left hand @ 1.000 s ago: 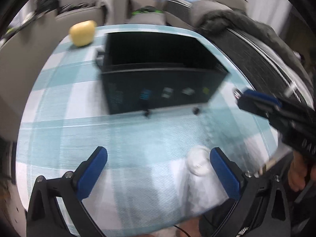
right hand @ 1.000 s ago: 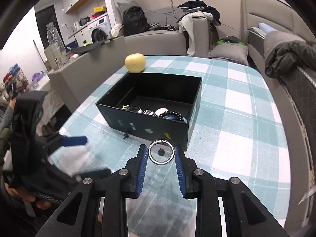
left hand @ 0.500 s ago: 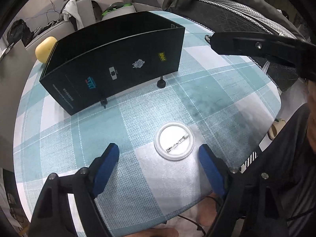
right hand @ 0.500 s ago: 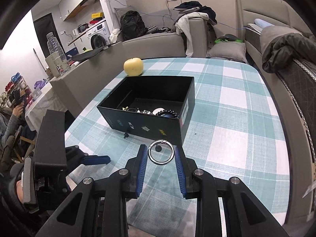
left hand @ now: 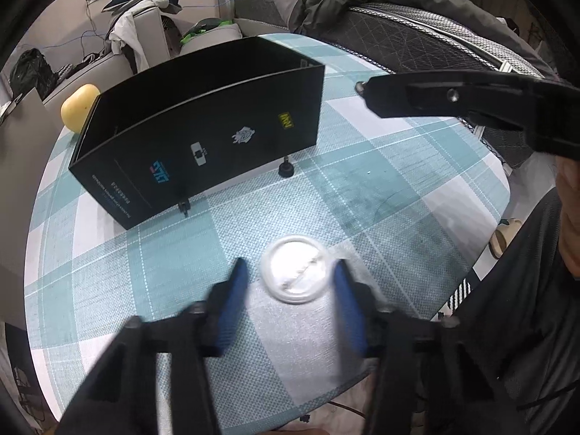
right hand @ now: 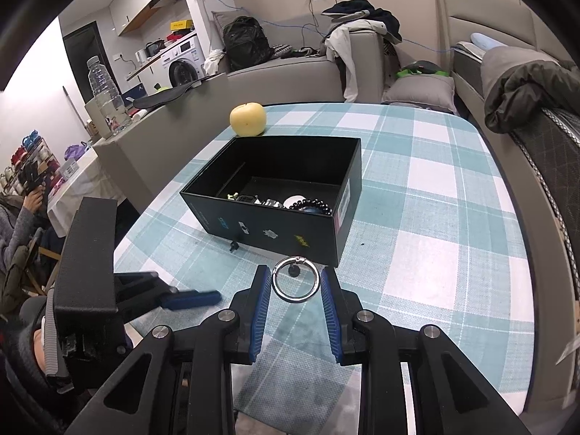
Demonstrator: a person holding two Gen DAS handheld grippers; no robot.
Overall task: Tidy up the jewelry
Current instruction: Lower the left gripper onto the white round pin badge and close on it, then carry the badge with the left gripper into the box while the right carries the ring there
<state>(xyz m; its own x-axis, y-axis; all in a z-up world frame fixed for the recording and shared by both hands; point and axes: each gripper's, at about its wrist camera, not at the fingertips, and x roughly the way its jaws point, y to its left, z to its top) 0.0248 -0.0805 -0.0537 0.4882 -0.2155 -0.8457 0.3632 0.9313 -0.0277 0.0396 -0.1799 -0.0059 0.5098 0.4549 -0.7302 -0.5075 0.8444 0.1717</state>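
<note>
A light, stiff, slippery metal ring (right hand: 295, 279) is pinched by its rim in the right hand-held gripper (right hand: 295, 290), while the left hand-held gripper (left hand: 290, 282) is spread around a flat white badge (left hand: 295, 270) near the tabletop's (left hand: 398, 195) near edge.

Left gripper (left hand: 288, 282) was blurry, blue pads either side of a round white pin-back badge (left hand: 295, 270) lying on the teal checked tablecloth (left hand: 380, 195). Black cardboard box (left hand: 203, 145) sat behind, yellow apple (left hand: 78, 112) past it.
</note>
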